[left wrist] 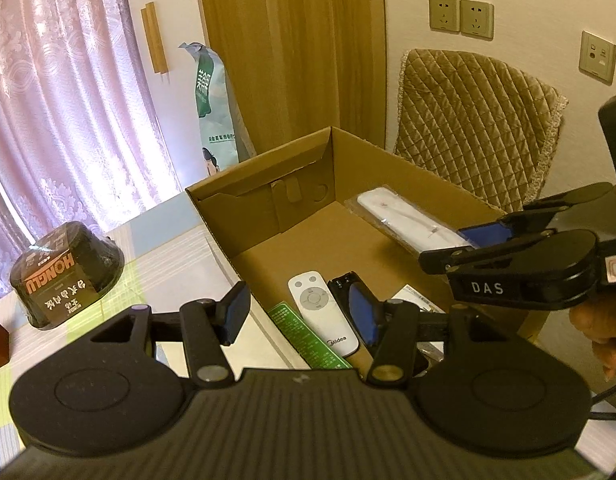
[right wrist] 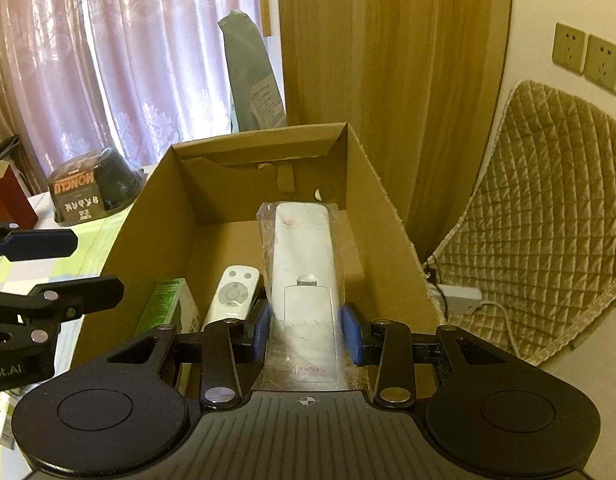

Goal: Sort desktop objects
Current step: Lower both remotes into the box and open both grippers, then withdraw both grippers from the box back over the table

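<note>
An open cardboard box stands on the table. On its floor lie a small white remote, a black remote beside it and a green carton. My right gripper is shut on a long white remote in a plastic sleeve, which points into the box along its right wall. In the left wrist view that sleeved remote slants down from the right gripper. My left gripper is open and holds nothing, hovering over the box's near left corner. It also shows as the left gripper at the left edge of the right wrist view.
A black wrapped bowl marked HONGLU sits on the checked tablecloth left of the box, with a red-brown box beyond it. A quilted chair stands to the right. A tall bag leans on the wall behind.
</note>
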`<state>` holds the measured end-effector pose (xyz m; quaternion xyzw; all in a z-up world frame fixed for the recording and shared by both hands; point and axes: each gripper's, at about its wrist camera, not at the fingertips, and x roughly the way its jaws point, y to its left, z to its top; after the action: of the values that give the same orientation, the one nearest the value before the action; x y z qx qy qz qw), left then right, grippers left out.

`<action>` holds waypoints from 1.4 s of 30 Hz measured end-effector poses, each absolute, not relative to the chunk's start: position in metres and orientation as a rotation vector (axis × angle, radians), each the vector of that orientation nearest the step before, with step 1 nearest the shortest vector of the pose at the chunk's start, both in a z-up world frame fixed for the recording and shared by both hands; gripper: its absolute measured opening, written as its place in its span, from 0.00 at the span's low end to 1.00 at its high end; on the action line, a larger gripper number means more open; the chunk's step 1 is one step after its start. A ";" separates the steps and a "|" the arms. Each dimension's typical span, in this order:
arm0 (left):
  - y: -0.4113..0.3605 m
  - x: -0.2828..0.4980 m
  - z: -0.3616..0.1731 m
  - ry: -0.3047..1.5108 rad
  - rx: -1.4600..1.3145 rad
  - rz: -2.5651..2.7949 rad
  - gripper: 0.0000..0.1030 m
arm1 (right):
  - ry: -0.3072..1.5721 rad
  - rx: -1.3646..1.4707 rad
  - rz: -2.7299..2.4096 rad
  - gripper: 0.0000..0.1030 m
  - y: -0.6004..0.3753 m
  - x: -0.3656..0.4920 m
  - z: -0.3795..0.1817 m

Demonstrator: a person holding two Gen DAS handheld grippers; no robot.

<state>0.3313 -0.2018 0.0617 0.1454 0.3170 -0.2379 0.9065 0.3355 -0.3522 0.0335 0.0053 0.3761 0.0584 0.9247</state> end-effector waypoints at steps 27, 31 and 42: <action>-0.148 0.287 0.084 0.651 0.246 -0.444 0.55 | 0.668 0.037 0.121 0.91 -0.348 0.286 0.064; -0.118 0.259 0.085 0.661 0.203 -0.407 0.67 | 0.658 0.056 0.139 0.91 -0.341 0.265 0.075; -0.016 0.163 0.049 0.742 0.147 -0.241 0.91 | 0.622 0.034 0.317 0.91 -0.270 0.176 0.083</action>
<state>0.1626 -0.0156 0.0488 0.0718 0.3614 -0.1175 0.9222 0.1755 -0.2704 0.0831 0.0167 0.3046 0.1555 0.9396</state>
